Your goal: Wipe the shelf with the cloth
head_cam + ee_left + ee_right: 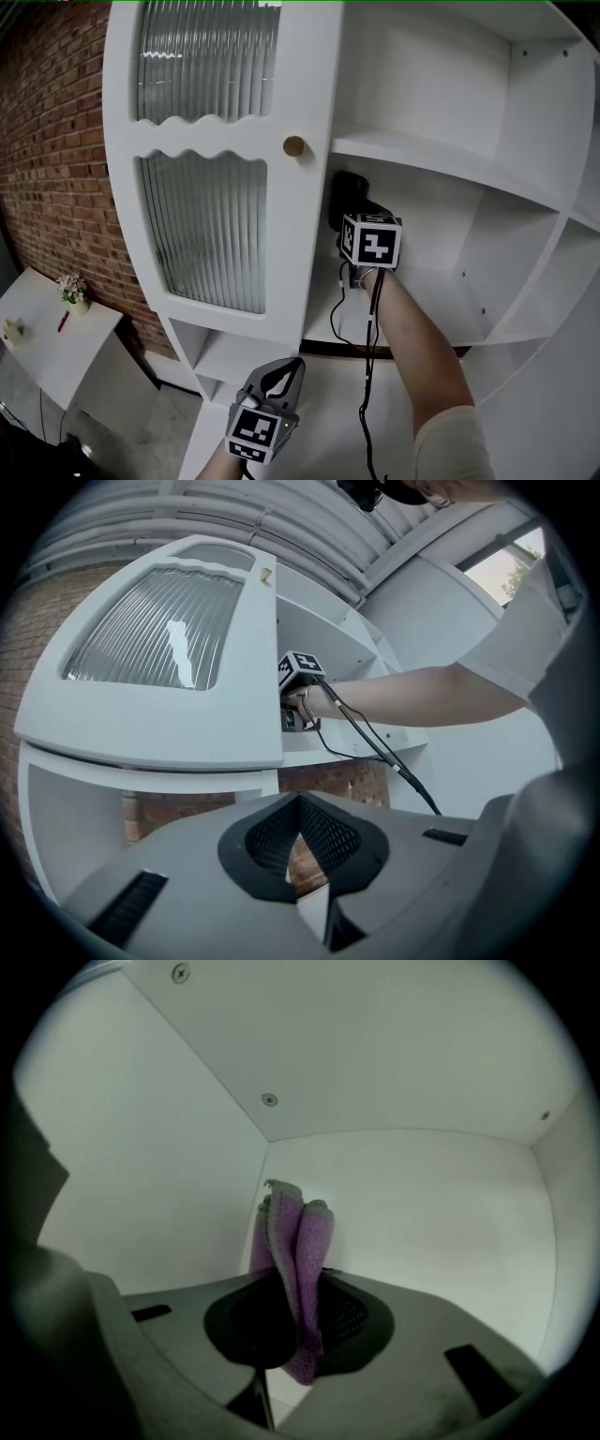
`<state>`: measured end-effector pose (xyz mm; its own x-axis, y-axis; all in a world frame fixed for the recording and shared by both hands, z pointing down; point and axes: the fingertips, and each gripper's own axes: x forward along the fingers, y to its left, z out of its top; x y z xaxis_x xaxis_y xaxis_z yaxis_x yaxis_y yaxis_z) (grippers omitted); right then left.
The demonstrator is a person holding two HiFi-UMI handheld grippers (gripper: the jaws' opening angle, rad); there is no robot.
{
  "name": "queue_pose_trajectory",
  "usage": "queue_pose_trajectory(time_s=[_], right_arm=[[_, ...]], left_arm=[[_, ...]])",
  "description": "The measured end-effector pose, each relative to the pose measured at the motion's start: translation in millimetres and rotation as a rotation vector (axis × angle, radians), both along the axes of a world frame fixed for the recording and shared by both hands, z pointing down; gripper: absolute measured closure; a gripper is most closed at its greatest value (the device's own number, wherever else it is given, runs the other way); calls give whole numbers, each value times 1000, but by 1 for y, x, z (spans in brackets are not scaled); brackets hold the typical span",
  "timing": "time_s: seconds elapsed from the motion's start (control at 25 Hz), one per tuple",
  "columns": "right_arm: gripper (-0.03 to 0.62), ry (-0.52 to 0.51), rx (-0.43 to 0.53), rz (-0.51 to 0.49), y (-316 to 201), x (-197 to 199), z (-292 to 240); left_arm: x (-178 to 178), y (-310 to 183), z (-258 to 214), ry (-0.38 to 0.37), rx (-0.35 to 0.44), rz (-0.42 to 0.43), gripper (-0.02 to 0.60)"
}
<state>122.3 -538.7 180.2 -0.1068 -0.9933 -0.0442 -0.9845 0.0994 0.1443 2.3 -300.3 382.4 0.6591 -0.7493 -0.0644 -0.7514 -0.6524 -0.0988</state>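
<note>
- Right gripper (pixel 298 1321) clamped on cloth (pixel 302 1232); shelf (pixel 422 1213) corner just ahead.
- Left gripper (pixel 300 803) closed, empty, idle.
- Wiping likely under way; amount covered unclear.

Brick wall (pixel 47 141) behind a small white table (pixel 67 345).

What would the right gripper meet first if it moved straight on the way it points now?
Probably the back corner, where the side wall meets the back wall. The purple cloth in the right gripper sticks out ahead and would touch first; distance is unclear.
</note>
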Motion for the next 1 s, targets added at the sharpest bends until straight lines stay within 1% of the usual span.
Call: queue_pose_trajectory(time_s=[0.24, 0.6, 1.0], right_arm=[[519, -13, -3, 31, 6, 35, 0], [519, -30, 11, 89, 18, 93, -2], [519, -65, 14, 205, 37, 177, -2]], left_arm=[[10, 3, 1, -3, -3, -4, 568], [37, 9, 3, -30, 5, 5, 568], [65, 15, 11, -43, -13, 24, 568]])
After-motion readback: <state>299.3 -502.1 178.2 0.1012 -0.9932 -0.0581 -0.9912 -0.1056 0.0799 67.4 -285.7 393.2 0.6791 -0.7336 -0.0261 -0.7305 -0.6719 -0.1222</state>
